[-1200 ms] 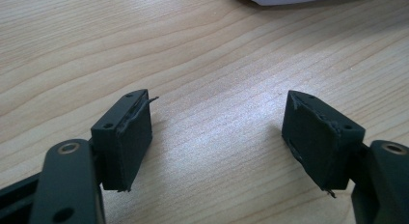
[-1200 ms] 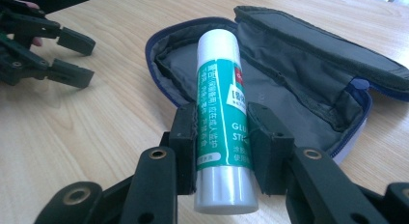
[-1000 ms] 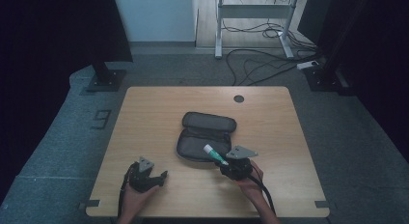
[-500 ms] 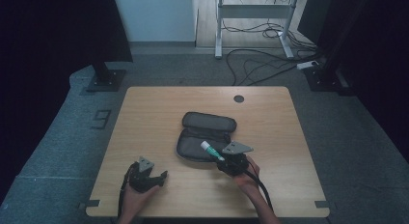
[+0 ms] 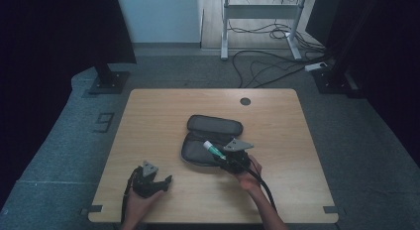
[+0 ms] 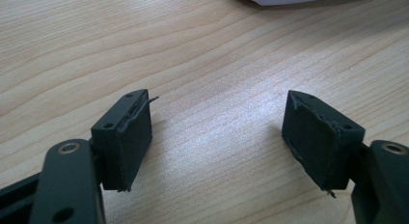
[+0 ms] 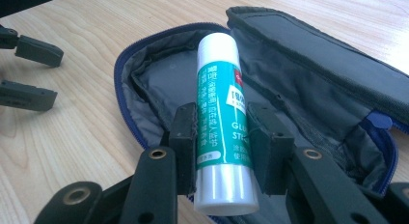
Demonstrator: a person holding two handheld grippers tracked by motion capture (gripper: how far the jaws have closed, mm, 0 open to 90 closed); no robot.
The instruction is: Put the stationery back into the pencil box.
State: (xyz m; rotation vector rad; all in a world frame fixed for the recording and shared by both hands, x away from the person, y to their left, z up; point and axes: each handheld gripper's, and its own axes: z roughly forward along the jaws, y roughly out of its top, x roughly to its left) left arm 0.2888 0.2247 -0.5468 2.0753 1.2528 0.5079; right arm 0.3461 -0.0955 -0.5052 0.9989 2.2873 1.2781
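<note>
Your right gripper (image 7: 219, 137) clamps its jaws on the green-and-white glue stick (image 7: 221, 113), labelled in white characters too small to read, above the open grey fabric pencil case (image 7: 308, 79). Your left gripper (image 6: 217, 137) rests on the wooden table (image 6: 202, 55), jaws released.

A light wooden table (image 5: 158, 116) stood on grey carpet (image 5: 64, 141), with a round dark hole (image 5: 245, 101) near its far edge. Beyond it, black cables (image 5: 267, 66) lay tangled on the floor beside a white power strip (image 5: 315, 67) and the legs of a metal frame (image 5: 225, 22). A black stand base (image 5: 108, 81) sat at far left.
</note>
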